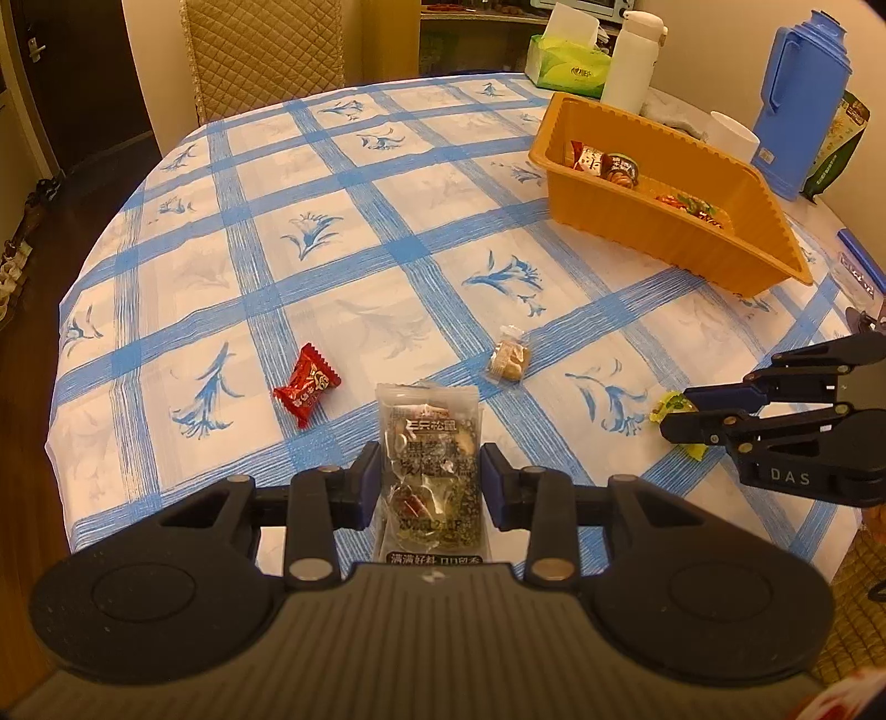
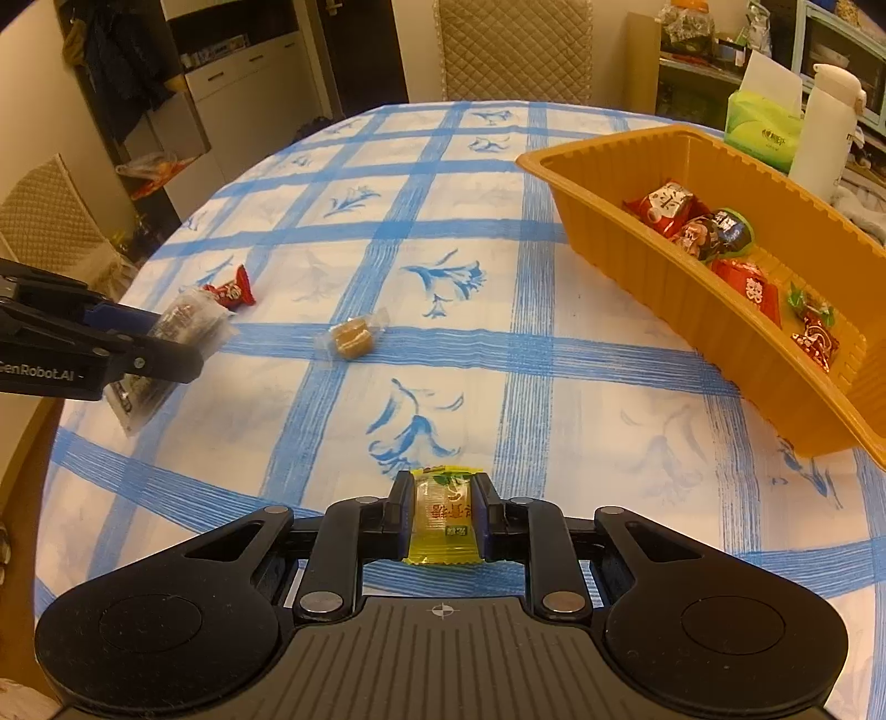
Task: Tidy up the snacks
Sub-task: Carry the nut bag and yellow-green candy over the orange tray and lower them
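Note:
My left gripper is shut on a clear packet of dark nut cake, which also shows in the right wrist view as the clear packet in the left gripper. My right gripper is shut on a yellow-green candy; in the left wrist view the right gripper pinches the yellow candy low over the cloth. A red candy and a brown sweet in clear wrap lie on the tablecloth. The orange tray holds several wrapped snacks.
A blue jug, white bottle, green tissue box and white cup stand behind the tray. Quilted chairs sit at the table's far edge. The round table's edge curves off at left.

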